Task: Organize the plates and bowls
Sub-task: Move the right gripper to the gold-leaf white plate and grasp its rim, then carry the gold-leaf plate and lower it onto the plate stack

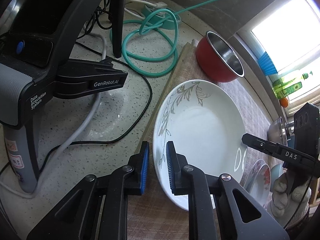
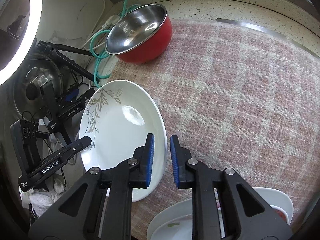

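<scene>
A home kitchen: speckled stone counter (image 1: 128, 118), red bowl (image 1: 212, 64), plates, windowsill bottles.

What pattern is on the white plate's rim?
A grey leafy vine sprig runs along one side of the white plate; the rest is plain. The left wrist view shows it best.

Checked cloth (image 2: 240, 100) lies open beyond red bowl (image 2: 144, 46)
</scene>
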The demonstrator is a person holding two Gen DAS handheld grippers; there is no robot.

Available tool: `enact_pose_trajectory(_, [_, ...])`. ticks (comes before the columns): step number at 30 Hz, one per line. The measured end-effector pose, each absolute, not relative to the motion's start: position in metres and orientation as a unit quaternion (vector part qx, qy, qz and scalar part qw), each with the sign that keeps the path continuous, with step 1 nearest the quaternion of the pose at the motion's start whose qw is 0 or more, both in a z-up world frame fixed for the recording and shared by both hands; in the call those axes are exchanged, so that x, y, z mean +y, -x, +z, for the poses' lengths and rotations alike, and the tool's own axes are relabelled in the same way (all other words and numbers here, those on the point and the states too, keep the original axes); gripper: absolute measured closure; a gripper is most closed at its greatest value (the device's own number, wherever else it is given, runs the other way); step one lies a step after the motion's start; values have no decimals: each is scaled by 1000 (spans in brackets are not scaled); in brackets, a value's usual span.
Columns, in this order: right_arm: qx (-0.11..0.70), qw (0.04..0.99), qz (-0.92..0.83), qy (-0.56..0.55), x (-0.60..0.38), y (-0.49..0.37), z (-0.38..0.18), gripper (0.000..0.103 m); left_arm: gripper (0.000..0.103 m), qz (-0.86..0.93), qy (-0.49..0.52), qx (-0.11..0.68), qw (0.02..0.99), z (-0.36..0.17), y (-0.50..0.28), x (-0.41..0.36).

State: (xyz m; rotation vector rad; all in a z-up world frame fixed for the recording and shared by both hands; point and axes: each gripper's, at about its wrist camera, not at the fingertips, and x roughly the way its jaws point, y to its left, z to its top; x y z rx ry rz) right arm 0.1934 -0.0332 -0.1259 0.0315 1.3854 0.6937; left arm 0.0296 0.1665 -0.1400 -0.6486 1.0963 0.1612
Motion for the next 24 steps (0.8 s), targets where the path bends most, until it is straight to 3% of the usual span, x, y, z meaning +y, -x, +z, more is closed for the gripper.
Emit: enact_pose_trajectory(24, [606, 724, 328, -17, -54, -170, -90, 90, 91, 72, 280, 486, 825, -106, -22, 149])
